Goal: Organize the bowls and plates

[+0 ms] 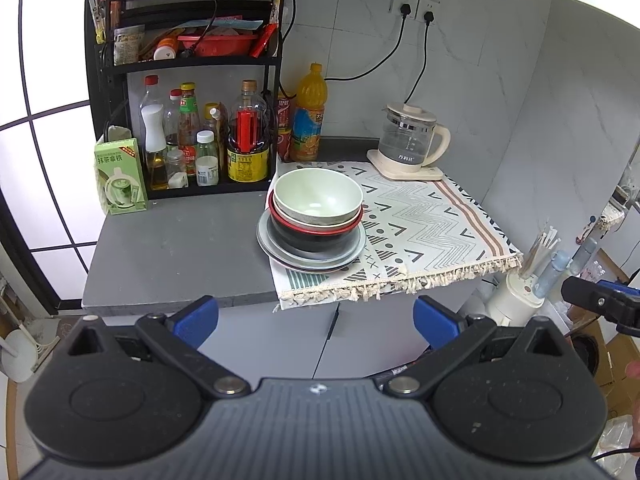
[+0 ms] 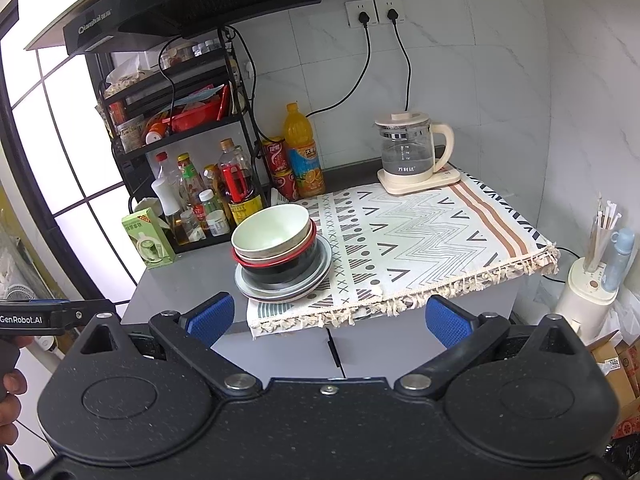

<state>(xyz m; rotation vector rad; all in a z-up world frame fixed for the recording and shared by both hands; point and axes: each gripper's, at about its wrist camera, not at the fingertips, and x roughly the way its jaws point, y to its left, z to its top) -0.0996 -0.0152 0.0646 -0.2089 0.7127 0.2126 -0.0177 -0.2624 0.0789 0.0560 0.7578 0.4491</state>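
Left wrist view: at lower centre, left gripper [image 1: 316,318], blue pads wide apart and holding nothing, aimed at the stack at frame centre. There, pale green round bowl [image 1: 318,195] nested in red-rimmed black bowl [image 1: 316,236], both on grey round plates [image 1: 272,242], largest at the bottom, likely for stability, at the left edge of the patterned fringed cloth [image 1: 424,216]. Right wrist view: right gripper [image 2: 330,318] low in frame, pads likewise spread and empty, well short of the same stack, left of centre.
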